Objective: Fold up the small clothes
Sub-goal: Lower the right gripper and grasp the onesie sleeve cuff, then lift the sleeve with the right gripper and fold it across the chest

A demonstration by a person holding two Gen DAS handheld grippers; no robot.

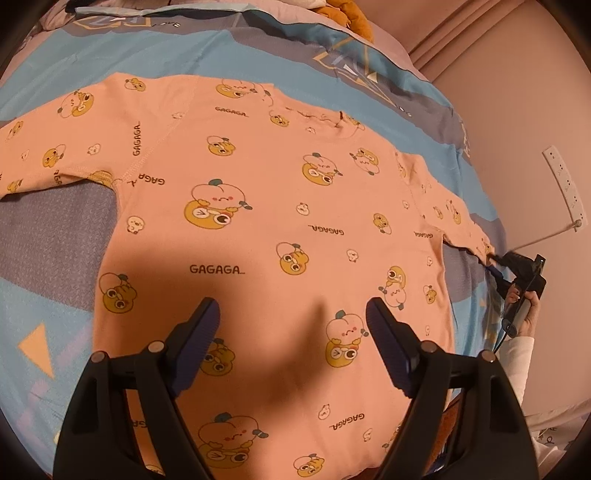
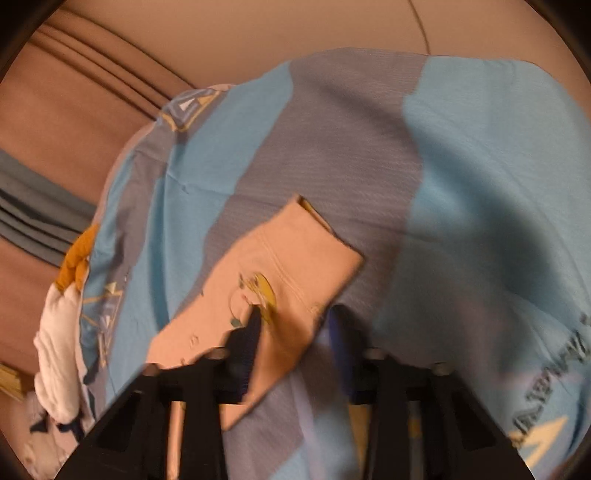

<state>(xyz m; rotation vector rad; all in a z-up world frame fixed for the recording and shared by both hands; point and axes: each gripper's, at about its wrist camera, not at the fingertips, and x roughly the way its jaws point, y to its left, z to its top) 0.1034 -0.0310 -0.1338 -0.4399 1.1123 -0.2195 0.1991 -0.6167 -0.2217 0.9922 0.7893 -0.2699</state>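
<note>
A pink long-sleeved shirt (image 1: 258,206) printed with cartoon figures lies spread flat on a blue and grey bed cover (image 1: 48,240). My left gripper (image 1: 293,314) hovers over the shirt's lower body, jaws wide open with nothing between them. At the far right, my right gripper (image 1: 493,260) has its tips together on the cuff of the right-hand sleeve, with a hand (image 1: 528,306) behind it. The blurred right wrist view shows that sleeve end (image 2: 295,251) running between the fingers of the right gripper (image 2: 297,321), which stand narrow and pinch the cloth.
The bed cover (image 2: 480,166) reaches a pink wall carrying a white power strip (image 1: 563,184) and its cable. An orange plush toy (image 1: 351,14) lies at the bed's far end. A white bundle (image 2: 59,350) sits at the bed's edge, with curtains (image 2: 74,92) beyond.
</note>
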